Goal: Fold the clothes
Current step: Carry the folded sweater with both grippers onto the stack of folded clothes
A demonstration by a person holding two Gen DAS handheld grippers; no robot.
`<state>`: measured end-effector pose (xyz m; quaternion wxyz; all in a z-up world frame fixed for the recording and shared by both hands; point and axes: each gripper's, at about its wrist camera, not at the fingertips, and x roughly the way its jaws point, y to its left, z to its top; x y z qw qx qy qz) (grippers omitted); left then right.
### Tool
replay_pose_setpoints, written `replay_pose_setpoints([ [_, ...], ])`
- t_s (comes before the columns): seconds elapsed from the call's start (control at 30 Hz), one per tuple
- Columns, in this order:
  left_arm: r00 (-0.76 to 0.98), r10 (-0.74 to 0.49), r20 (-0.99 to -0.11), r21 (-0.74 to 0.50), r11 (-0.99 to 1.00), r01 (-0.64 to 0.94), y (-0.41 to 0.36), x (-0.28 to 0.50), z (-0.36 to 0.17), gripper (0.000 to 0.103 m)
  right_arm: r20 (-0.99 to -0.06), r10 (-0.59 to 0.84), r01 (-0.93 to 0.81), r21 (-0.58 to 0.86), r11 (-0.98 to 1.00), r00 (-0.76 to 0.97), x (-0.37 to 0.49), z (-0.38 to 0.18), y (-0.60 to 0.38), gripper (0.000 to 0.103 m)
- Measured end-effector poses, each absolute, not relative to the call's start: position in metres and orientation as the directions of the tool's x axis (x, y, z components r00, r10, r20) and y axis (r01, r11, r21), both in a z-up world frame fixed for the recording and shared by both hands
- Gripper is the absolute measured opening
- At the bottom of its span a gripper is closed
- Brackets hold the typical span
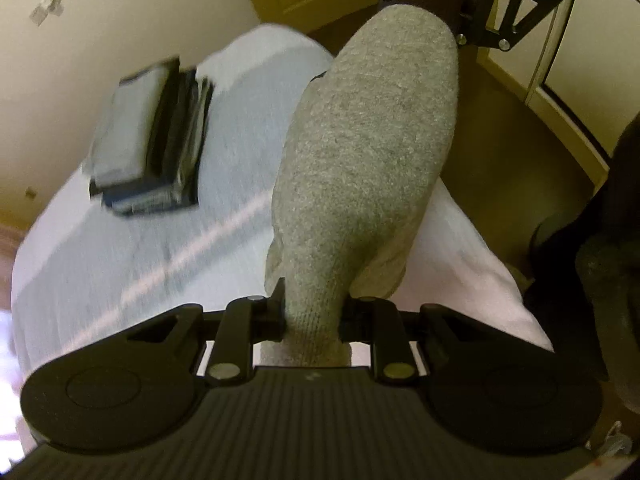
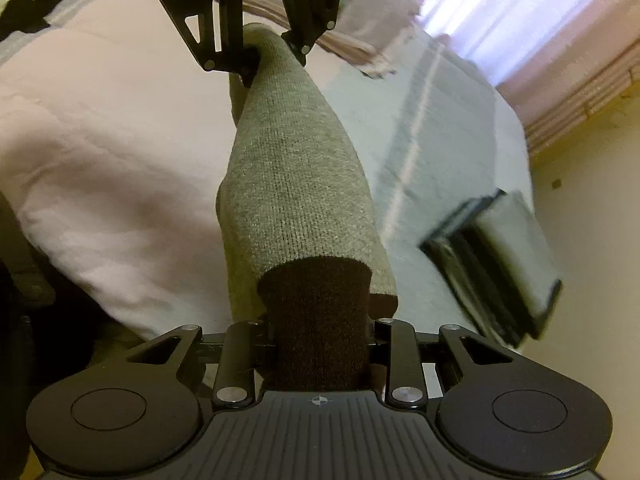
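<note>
Sock (image 1: 360, 168) stretched between tools, stack (image 1: 152, 140) nearby

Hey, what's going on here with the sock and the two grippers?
A person is holding a grey sock stretched between two hand-held grippers above a bed. The left hand-held gripper is shut on the grey end, and the right hand-held gripper is shut on the sock's dark brown end. The sock is off the bed and not yet folded. A stack of folded clothes already sits on the bed.
</note>
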<state>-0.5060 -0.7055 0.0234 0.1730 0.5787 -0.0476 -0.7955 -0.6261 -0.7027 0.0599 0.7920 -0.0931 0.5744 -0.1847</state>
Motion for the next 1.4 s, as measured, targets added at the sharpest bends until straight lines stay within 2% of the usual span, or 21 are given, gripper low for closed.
replay_pose_setpoints([
  [0.2,-0.356,-0.348,-0.867,0.302,-0.936,0.18,-0.782,-0.544,0.049,0.018,-0.858,-0.464,0.248,-0.411,0.877,0.22,-0.656,0.096,-0.762,0.026],
  [0.47,-0.339,-0.398,-0.853,0.35,-0.916,0.195,-0.864,-0.578,0.074,0.018,-0.847,-0.47,0.212,-0.426,0.88,0.249,-0.674,0.122,-0.867,0.026],
  [0.7,-0.278,-0.491,-0.826,0.377,-0.847,0.375,-0.976,-0.611,0.09,0.018,-0.812,-0.467,0.083,-0.469,0.879,0.349,-0.7,0.141,-1.012,0.026],
  [0.83,-0.223,-0.571,-0.79,0.428,-0.775,0.466,-1.042,-0.634,0.1,0.018,-0.752,-0.516,0.04,-0.55,0.834,0.411,-0.711,0.151,-1.102,0.027],
  [0.97,-0.136,-0.69,-0.711,0.537,-0.657,0.529,-1.1,-0.653,0.103,0.018,-0.662,-0.574,0.015,-0.649,0.761,0.482,-0.714,0.151,-1.188,0.027],
  [1.07,-0.056,-0.792,-0.608,0.651,-0.538,0.536,-1.121,-0.665,0.077,0.018,-0.56,-0.632,-0.033,-0.762,0.647,0.536,-0.719,0.123,-1.221,0.027],
  [1.13,-0.013,-0.826,-0.563,0.71,-0.492,0.504,-1.121,-0.676,0.033,0.018,-0.505,-0.651,-0.06,-0.813,0.579,0.567,-0.727,0.082,-1.232,0.028],
  [1.23,0.016,-0.806,-0.592,0.718,-0.518,0.465,-1.109,-0.698,-0.056,0.018,-0.547,-0.621,-0.088,-0.785,0.613,0.562,-0.745,-0.001,-1.246,0.028],
  [1.3,0.031,-0.763,-0.646,0.7,-0.576,0.422,-1.097,-0.71,-0.112,0.018,-0.628,-0.581,-0.169,-0.741,0.65,0.519,-0.754,-0.055,-1.242,0.028],
  [1.33,0.042,-0.757,-0.652,0.706,-0.586,0.399,-1.089,-0.715,-0.134,0.018,-0.629,-0.579,-0.188,-0.745,0.64,0.519,-0.761,-0.071,-1.239,0.028],
  [1.4,0.052,-0.794,-0.606,0.746,-0.544,0.384,-1.073,-0.719,-0.153,0.018,-0.573,-0.596,-0.16,-0.782,0.602,0.562,-0.776,-0.083,-1.232,0.03],
])
